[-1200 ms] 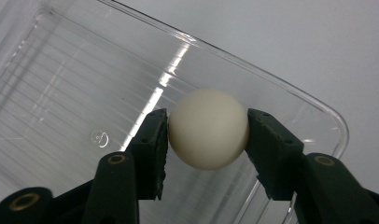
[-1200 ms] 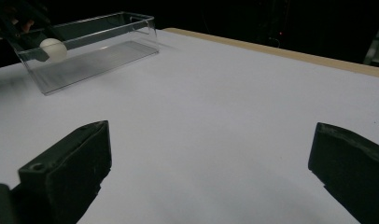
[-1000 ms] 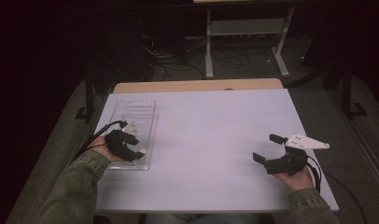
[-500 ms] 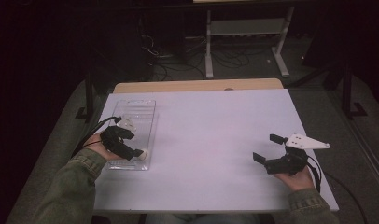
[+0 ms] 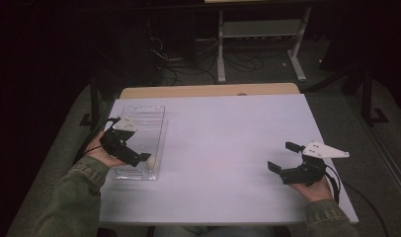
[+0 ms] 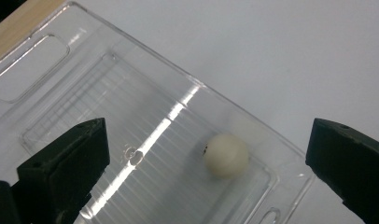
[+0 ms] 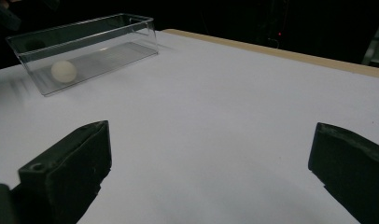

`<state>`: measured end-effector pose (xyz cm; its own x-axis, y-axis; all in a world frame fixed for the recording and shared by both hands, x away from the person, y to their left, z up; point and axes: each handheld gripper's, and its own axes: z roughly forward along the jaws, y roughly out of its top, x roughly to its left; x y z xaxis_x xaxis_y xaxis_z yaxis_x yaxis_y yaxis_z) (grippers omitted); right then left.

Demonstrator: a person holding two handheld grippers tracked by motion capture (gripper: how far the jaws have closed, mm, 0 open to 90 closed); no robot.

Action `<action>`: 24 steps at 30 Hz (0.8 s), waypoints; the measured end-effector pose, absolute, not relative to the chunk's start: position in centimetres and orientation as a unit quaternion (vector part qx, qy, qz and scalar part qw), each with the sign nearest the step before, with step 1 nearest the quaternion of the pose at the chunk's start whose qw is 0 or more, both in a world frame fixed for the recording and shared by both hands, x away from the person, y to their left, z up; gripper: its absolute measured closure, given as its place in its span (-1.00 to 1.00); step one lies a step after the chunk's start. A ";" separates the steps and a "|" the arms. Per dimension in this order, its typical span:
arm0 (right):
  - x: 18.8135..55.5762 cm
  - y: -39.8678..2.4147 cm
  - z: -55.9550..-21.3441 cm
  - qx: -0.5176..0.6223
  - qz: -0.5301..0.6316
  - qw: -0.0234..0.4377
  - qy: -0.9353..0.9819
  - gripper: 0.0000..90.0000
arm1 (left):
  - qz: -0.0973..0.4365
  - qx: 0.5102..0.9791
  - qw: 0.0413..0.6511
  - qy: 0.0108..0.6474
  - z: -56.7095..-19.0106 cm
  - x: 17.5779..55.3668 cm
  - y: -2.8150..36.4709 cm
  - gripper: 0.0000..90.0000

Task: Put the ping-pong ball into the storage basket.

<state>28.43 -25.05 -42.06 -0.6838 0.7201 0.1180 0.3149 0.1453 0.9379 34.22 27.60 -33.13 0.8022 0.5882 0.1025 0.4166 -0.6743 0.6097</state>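
A small white ball [image 6: 226, 155] lies on the floor of a clear plastic tray [image 6: 145, 100], near one end wall. My left gripper [image 6: 206, 142] hovers over it, open wide, with one jaw on each side of the ball and neither touching it. In the high view the ball [image 5: 150, 161] sits at the near end of the tray [image 5: 148, 118], just off the left gripper [image 5: 139, 157]. My right gripper [image 5: 282, 157] rests at the table's near right, open with nothing in it. The right gripper [image 7: 211, 149] faces across the table toward the tray [image 7: 108, 35] and ball [image 7: 64, 71].
The white table top [image 5: 228, 138] stretches bare between the two hands, with a wooden strip [image 5: 203, 91] along its far edge. A metal stand [image 5: 260, 34] and cables [image 5: 171, 54] are on the dark floor beyond.
The left hand has shifted slightly back and left over the tray. The white ball now shows in the tray's near end, clear of the jaws. The right gripper has stayed put.
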 end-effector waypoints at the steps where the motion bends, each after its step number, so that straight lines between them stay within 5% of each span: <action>1: 28.4 -25.1 -42.1 0.353 0.550 0.184 0.734 -1.00 | 0.147 0.901 0.298 0.278 -32.9 34.1 27.6 -1.00; 24: 28.4 -25.1 -42.0 0.352 0.550 0.185 0.734 -1.00 | 0.164 0.873 0.373 0.267 -31.7 32.3 27.2 -1.00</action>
